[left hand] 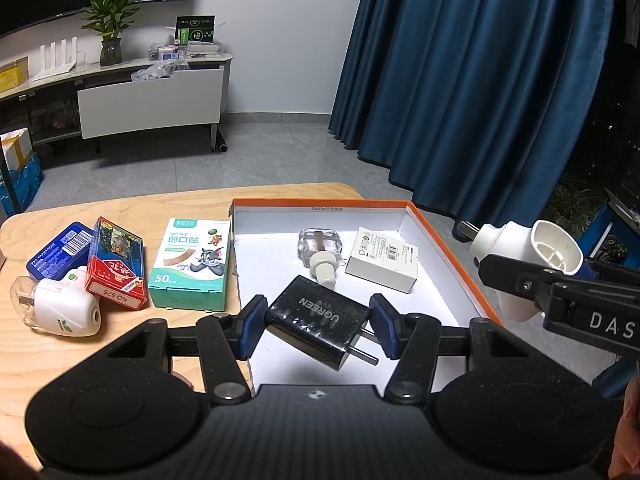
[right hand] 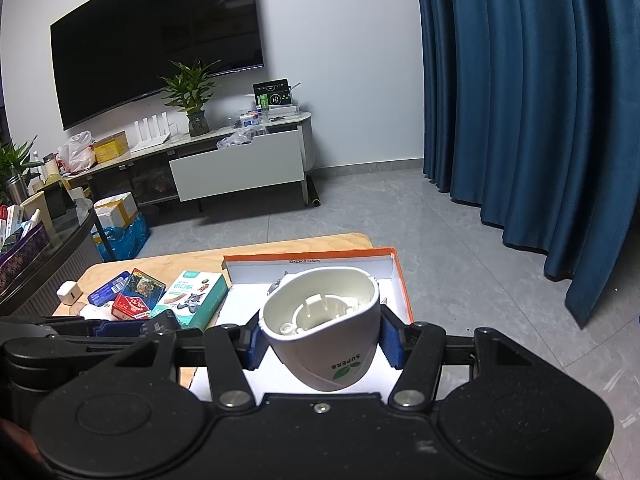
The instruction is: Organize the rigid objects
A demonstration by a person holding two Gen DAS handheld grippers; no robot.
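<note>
1. The left gripper (left hand: 318, 328) held a glossy black plug-in charger (left hand: 316, 320), jaws clamped across it, prongs pointing right, low over the orange-rimmed white cardboard box (left hand: 452, 248).
2. The right gripper (right hand: 320, 342) gripped a white plastic plug-in vaporizer shell (right hand: 324, 328) (open end up) above the box's right side.

Table (left hand: 120, 208): pale wood, matt, visible grain. Tray box (left hand: 452, 248): white card, matt, orange edging. Charger (left hand: 320, 322): glossy black plastic, bare metal prongs. Vaporiser shell (right hand: 324, 332): smooth white plastic, slight sheen. Small bottle (left hand: 320, 246): clear glass. Plaster carton (left hand: 192, 264): printed card, satin. Curtain (left hand: 480, 80), upper right: blue cloth, soft sheen.
</note>
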